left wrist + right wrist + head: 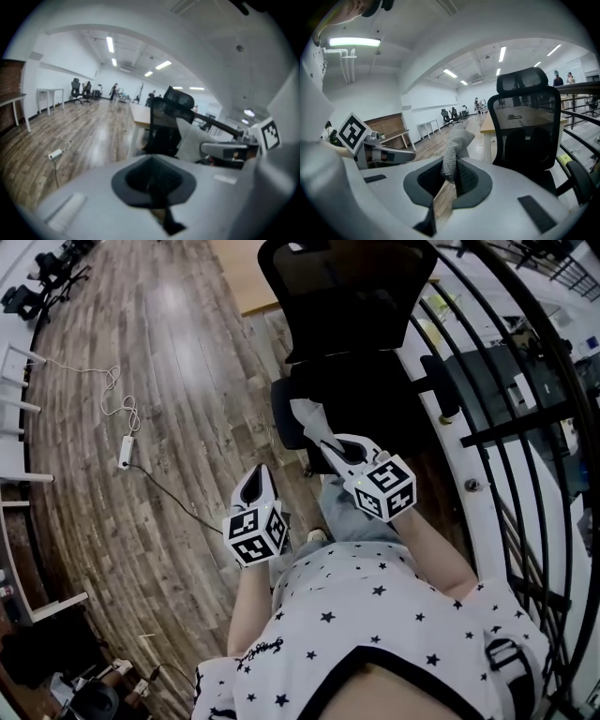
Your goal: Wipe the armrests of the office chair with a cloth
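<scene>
Right gripper (pixel 325 442) fingers pinch the grey cloth (pixel 306 414); left gripper (pixel 257 474) fingers closed, empty. Nearer armrest (pixel 281 420) of the office chair (pixel 352 381) lies just beside the cloth, long axis pointing away.

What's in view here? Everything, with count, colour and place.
office chair: 1, black mesh, ahead of the person, beside the railing
armrests: 2, black, one on each side of the seat
cloth: 1, light grey, pinched in the right gripper's jaws
power strip: 1, white with a cable, on the floor to the left
floor: wood-grain, brown-grey
railing: 1, black bars, along the right
desk: 1, light wood, behind the chair
distant office chairs: several, dark, at the far end of the room
shirt: 1, white with black stars, on the person
left gripper: 1, grey, jaws together, empty
right gripper: 1, grey, shut on the cloth
</scene>
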A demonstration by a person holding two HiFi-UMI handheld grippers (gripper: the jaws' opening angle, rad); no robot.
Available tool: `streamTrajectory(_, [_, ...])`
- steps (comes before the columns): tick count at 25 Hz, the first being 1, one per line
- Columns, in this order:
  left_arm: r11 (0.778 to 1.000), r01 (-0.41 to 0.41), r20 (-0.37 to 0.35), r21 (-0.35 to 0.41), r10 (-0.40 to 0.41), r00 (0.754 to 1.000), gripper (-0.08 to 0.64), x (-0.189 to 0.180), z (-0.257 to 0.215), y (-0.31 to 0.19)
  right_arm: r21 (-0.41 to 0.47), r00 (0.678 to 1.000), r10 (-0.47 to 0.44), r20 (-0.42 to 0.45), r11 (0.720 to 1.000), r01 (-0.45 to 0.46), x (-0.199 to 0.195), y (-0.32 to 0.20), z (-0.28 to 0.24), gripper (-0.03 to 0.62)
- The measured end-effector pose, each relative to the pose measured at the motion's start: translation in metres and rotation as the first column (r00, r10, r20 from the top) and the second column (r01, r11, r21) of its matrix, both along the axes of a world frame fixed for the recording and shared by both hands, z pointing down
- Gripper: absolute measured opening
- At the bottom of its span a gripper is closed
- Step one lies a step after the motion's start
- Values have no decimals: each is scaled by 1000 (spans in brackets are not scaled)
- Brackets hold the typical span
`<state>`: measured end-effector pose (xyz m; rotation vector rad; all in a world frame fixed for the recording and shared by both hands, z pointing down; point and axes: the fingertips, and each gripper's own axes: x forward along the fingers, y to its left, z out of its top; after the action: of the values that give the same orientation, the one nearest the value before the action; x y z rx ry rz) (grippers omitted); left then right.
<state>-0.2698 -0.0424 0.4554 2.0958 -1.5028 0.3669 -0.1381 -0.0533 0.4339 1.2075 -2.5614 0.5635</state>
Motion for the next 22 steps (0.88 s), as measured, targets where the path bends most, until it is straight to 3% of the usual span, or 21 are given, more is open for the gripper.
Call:
streamTrajectory(8, [998,65,-1,-12,-65,998,6,6,-1,-52,-23,997,-75,-28,997,74,4,-69,12,31])
streamTrajectory(22, [981,165,-17,-107,-168,986,6,14,36,-99,-61,967,-190,-170,981,182,-1,-169,68,31])
